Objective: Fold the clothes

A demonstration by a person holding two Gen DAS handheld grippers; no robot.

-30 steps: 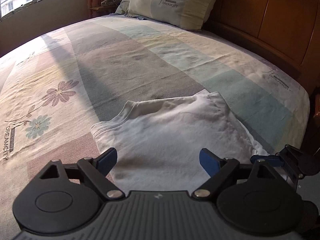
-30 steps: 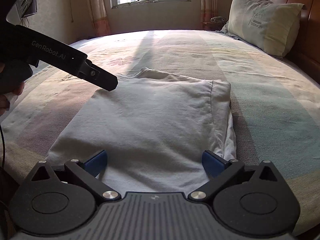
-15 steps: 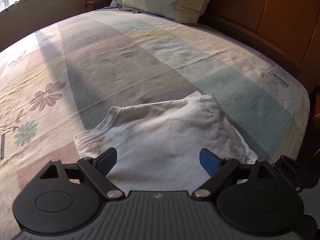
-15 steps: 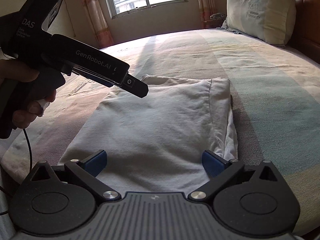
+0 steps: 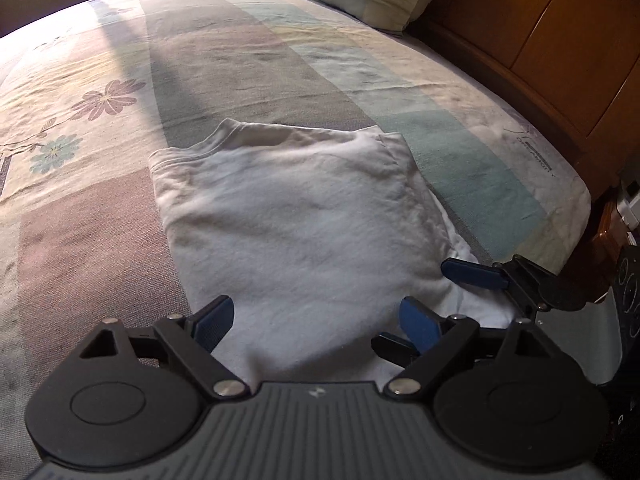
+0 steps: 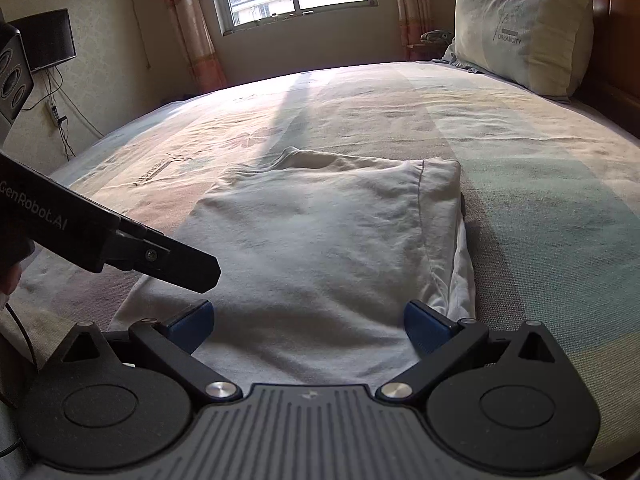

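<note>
The white cotton T-shirt [image 5: 304, 224], sleeves folded in, stretches lengthwise away from both wide-open grippers, left gripper [image 5: 316, 316] and right gripper [image 6: 310, 322] side by side at its near hem

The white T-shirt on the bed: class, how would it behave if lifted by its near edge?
The white T-shirt is probably floppy: it lies wrinkled and draped. Likely light, thin cloth. Its folded layers at the right edge may slip apart.
</note>
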